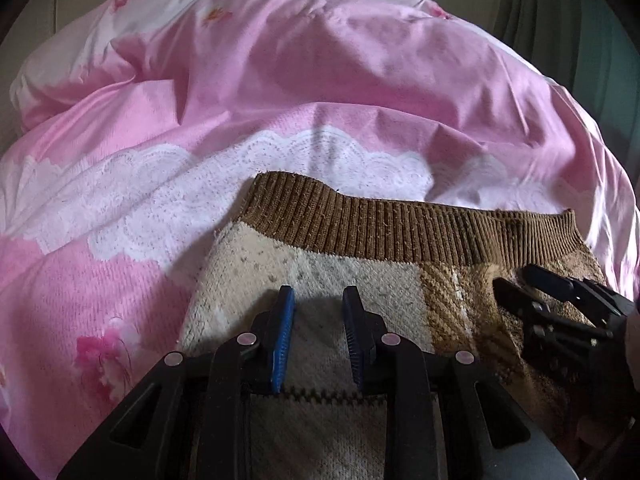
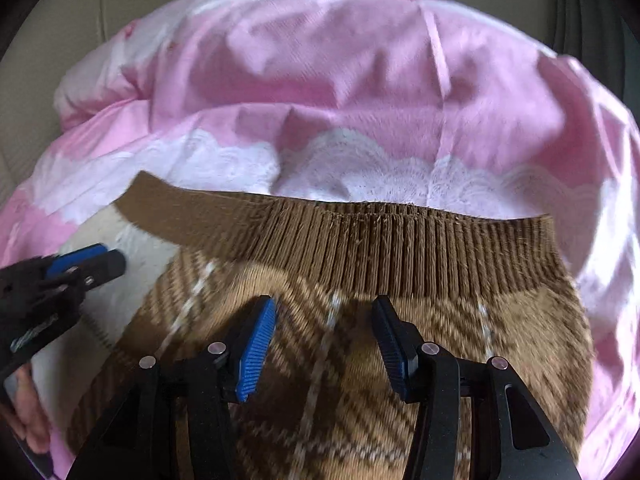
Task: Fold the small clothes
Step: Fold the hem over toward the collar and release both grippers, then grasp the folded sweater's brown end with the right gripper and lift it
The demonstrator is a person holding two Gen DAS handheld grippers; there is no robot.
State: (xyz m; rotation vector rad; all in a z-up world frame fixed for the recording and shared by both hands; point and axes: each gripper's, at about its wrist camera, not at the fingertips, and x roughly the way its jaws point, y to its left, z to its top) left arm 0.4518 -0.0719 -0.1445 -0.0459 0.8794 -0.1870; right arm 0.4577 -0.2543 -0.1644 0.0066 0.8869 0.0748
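A small knitted sweater [image 1: 352,276] lies on a pink bed cover; it is cream on the left, brown plaid on the right, with a brown ribbed hem [image 1: 400,224] along its far edge. My left gripper [image 1: 318,294] is open over the cream part, nothing between its blue pads. My right gripper [image 2: 324,304] is open over the plaid part [image 2: 320,360], just short of the ribbed hem [image 2: 380,248]. The right gripper also shows in the left wrist view [image 1: 516,280], the left gripper in the right wrist view [image 2: 108,258]. The hem's left corner [image 2: 148,200] is curled up.
A rumpled pink duvet [image 1: 300,80] with white lace print [image 1: 200,200] covers the bed beyond and around the sweater. A beige wall [image 2: 120,0] and a dark green curtain [image 1: 580,20] stand behind.
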